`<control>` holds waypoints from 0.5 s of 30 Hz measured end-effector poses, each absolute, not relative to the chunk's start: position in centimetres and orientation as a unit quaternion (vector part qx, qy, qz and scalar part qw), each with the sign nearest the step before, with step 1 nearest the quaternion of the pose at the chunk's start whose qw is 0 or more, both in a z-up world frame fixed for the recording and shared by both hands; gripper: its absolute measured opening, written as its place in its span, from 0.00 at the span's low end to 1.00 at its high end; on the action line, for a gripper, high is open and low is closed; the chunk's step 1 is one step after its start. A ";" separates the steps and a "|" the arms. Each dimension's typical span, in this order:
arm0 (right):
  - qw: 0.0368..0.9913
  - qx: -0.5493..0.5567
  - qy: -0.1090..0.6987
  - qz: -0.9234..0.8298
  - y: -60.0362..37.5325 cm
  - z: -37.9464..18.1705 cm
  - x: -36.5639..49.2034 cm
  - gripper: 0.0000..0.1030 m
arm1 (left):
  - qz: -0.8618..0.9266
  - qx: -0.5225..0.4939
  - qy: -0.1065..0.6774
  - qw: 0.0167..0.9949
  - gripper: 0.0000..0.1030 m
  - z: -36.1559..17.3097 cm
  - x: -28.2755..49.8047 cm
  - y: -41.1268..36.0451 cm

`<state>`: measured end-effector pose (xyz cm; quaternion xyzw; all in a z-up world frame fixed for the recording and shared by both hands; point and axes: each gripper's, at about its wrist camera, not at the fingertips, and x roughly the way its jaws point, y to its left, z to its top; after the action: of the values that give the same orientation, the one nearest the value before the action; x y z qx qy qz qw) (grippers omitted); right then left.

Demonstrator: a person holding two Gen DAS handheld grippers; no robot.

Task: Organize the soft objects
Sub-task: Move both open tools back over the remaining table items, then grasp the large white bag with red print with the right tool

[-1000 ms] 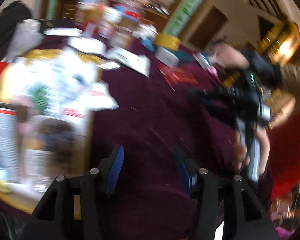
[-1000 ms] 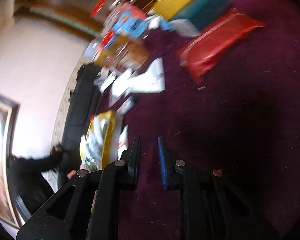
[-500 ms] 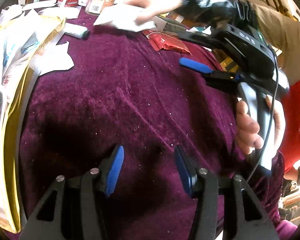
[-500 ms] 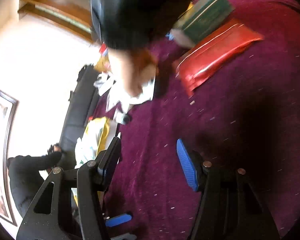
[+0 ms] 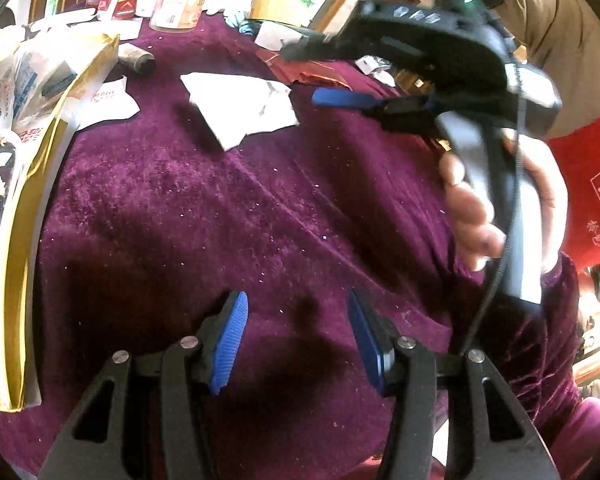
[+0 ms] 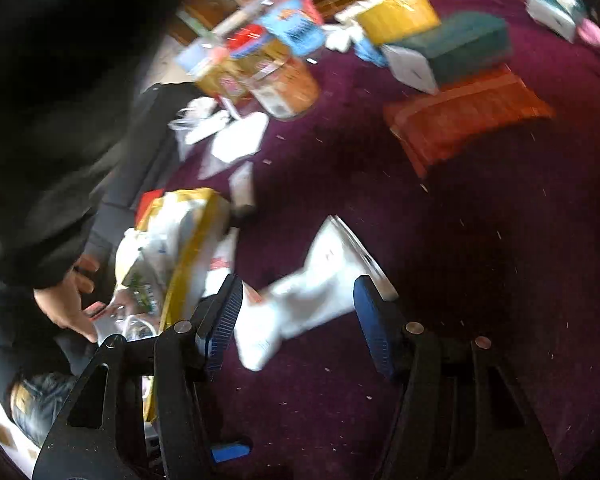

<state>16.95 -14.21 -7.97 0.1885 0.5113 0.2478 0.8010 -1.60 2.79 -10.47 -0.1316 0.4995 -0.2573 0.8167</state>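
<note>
Right wrist view, white packet on cloth, between open right claw fingers

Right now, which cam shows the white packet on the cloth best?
Left wrist: the white packet lies whole and sharp on the purple cloth, its crumpled edges clear. Right wrist shows it closer but motion-blurred, seen between the right gripper's open fingers, one edge hidden behind a pad.
</note>
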 end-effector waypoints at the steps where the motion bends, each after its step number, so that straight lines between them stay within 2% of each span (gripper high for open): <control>1: 0.796 0.195 0.522 0.236 -14.5 -8.6 16.9 0.57 | -0.258 -0.132 0.499 0.817 0.51 -10.4 -1.6 2.9; 12: 0.749 0.277 0.567 0.200 -12.5 -12.2 17.6 0.57 | -0.259 -0.138 0.496 0.817 0.51 -10.1 -2.5 3.6; 15: 0.765 0.252 0.564 0.179 -10.8 -12.0 17.8 0.57 | -0.255 -0.141 0.494 0.820 0.51 -10.2 -1.5 3.6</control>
<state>17.76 -10.81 -12.03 0.2523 0.5643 0.1794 0.7653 -1.51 3.56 -10.17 -0.1411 0.4935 -0.2549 0.8195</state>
